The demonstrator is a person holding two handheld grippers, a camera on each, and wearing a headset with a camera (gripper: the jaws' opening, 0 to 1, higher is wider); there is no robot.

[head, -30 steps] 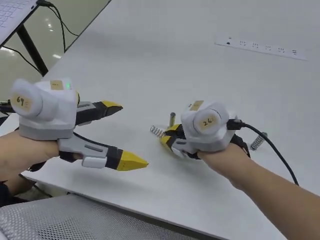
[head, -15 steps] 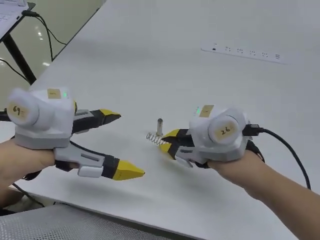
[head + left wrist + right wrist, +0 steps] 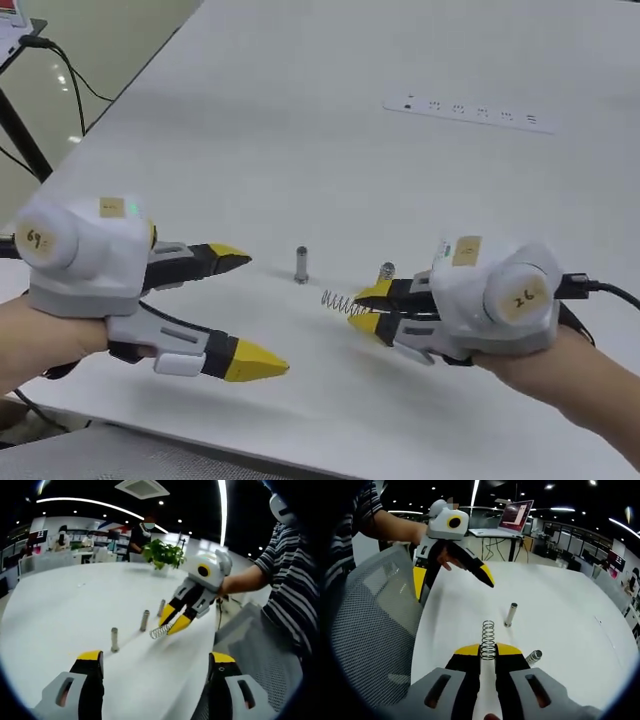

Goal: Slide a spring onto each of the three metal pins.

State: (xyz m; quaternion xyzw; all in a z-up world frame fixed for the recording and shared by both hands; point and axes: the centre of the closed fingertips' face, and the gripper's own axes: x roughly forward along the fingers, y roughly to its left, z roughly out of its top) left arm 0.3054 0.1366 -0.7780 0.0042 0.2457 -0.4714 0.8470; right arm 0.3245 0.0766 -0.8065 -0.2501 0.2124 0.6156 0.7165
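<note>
On the worktop, near the middle of the head view, the right tool is gripping a spring. Its yellow tips are pressed together on one end, and the free coils are pointing toward 9 o'clock. A second ago this tool was crowding the bare pin, with the spring reaching past it at 8 o'clock. Now the tool is drawing back toward 3 o'clock, and the spring's free end is sitting at about 4 o'clock of that pin, near it but not touching.

I judge that the pickup is done and that the retreat is making room to swing the coil's open end over the pin's top. No sliding is happening yet. In the right gripper view the spring is running straight out toward 12 o'clock, with the bare pin standing upright at 1 o'clock of its tip.

The left tool is hovering at 9 o'clock much as before, jaws spread wide and holding nothing. A second pin is peeking over the right tool at 12 o'clock, and whether it is already carrying coils is too small to tell. The left gripper view is showing a third pin beyond it.
</note>
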